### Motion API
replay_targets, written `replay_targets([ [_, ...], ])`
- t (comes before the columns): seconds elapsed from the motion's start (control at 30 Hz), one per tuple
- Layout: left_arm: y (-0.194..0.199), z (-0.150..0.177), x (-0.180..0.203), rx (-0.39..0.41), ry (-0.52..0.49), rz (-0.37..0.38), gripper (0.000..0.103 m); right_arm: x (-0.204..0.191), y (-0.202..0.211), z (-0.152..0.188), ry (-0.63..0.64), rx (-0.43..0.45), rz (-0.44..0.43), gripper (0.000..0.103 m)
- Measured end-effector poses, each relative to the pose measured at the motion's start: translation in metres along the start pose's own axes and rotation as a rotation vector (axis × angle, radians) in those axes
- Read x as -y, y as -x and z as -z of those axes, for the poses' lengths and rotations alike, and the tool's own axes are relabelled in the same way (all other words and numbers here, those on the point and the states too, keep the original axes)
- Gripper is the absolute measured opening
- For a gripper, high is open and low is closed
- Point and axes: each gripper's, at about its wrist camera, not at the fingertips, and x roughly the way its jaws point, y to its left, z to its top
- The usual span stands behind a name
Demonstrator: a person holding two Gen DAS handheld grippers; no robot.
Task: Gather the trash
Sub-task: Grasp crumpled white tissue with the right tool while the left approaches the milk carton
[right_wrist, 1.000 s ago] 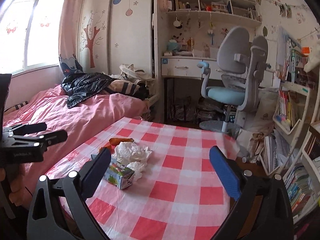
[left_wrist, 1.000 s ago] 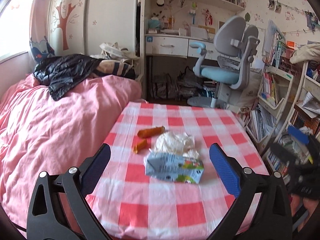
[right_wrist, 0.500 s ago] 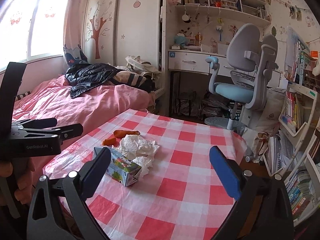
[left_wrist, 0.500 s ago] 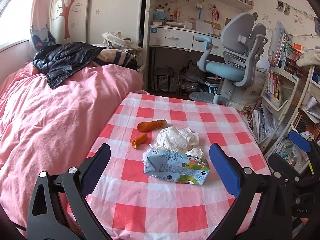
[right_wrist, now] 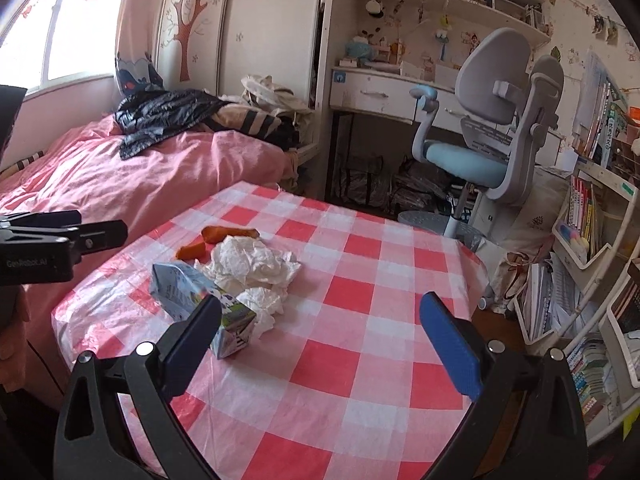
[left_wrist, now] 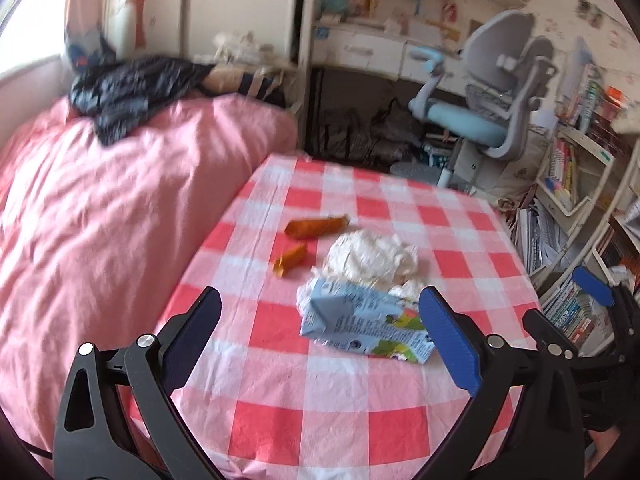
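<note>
A crushed blue drink carton (left_wrist: pixel 360 324) lies on the red-and-white checked table (left_wrist: pixel 320 420). Behind it is crumpled white tissue (left_wrist: pixel 372 254), with two orange wrapper pieces (left_wrist: pixel 316 227) to its left. My left gripper (left_wrist: pixel 320 328) is open and empty, hovering just in front of the carton. My right gripper (right_wrist: pixel 320 328) is open and empty over the table; the carton (right_wrist: pixel 200 300) sits by its left finger, with the tissue (right_wrist: pixel 252 260) beyond. The left gripper's body (right_wrist: pixel 60 240) shows at the left edge of the right wrist view.
A pink bed (left_wrist: pixel 100 220) with a black jacket (left_wrist: pixel 132 92) borders the table's left. A grey and blue desk chair (right_wrist: pixel 492 140) and desk stand behind. Bookshelves (right_wrist: pixel 592 220) line the right side.
Both grippers have moved forward and lower toward the table. The trash looms larger in both views. Both jaws stay open.
</note>
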Motion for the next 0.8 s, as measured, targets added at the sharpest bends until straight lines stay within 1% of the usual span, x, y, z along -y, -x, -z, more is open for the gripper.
replay_targets([
  [0.07,-0.015,0.001,-0.014,-0.066,0.077,0.014,0.096,-0.002,-0.02,0.002,0.007,-0.058,0.006,0.095],
  [0.13,-0.025,0.004,-0.026,-0.105,0.134,0.021,0.096,-0.004,-0.039,0.004,0.025,-0.111,0.027,0.095],
  [0.2,-0.032,0.005,-0.031,-0.127,0.158,0.025,0.096,-0.007,-0.057,0.007,0.041,-0.171,0.037,0.095],
  [0.3,-0.043,0.008,-0.028,-0.165,0.156,0.045,0.096,-0.014,-0.072,0.014,0.074,-0.228,0.033,0.095],
  [0.33,-0.047,0.009,-0.027,-0.18,0.153,0.056,0.096,-0.018,-0.074,0.015,0.084,-0.238,0.019,0.095],
  [0.37,-0.051,0.01,-0.025,-0.197,0.151,0.066,0.096,-0.022,-0.075,0.016,0.091,-0.245,-0.021,0.095],
  [0.4,-0.055,0.01,-0.024,-0.211,0.151,0.07,0.096,-0.03,-0.073,0.015,0.1,-0.239,-0.094,0.095],
  [0.43,-0.058,0.011,-0.023,-0.22,0.152,0.068,0.096,-0.039,-0.067,0.013,0.118,-0.216,-0.171,0.095],
  [0.47,-0.06,0.011,-0.023,-0.225,0.155,0.064,0.096,-0.048,-0.06,0.011,0.141,-0.189,-0.223,0.095],
  [0.5,-0.061,0.011,-0.025,-0.229,0.161,0.064,0.096,-0.056,-0.052,0.009,0.175,-0.158,-0.253,0.095],
  [0.53,-0.062,0.011,-0.026,-0.23,0.17,0.065,0.096,-0.062,-0.048,0.008,0.203,-0.143,-0.255,0.095],
  [0.6,-0.062,0.01,-0.028,-0.229,0.175,0.056,0.096,-0.062,-0.048,0.007,0.207,-0.15,-0.231,0.095],
  [0.7,-0.068,0.01,-0.027,-0.235,0.157,0.022,0.096,-0.049,-0.057,0.008,0.151,-0.19,-0.189,0.095],
  [0.8,-0.076,0.01,-0.021,-0.25,0.125,-0.009,0.096,-0.036,-0.063,0.006,0.084,-0.213,-0.178,0.095],
])
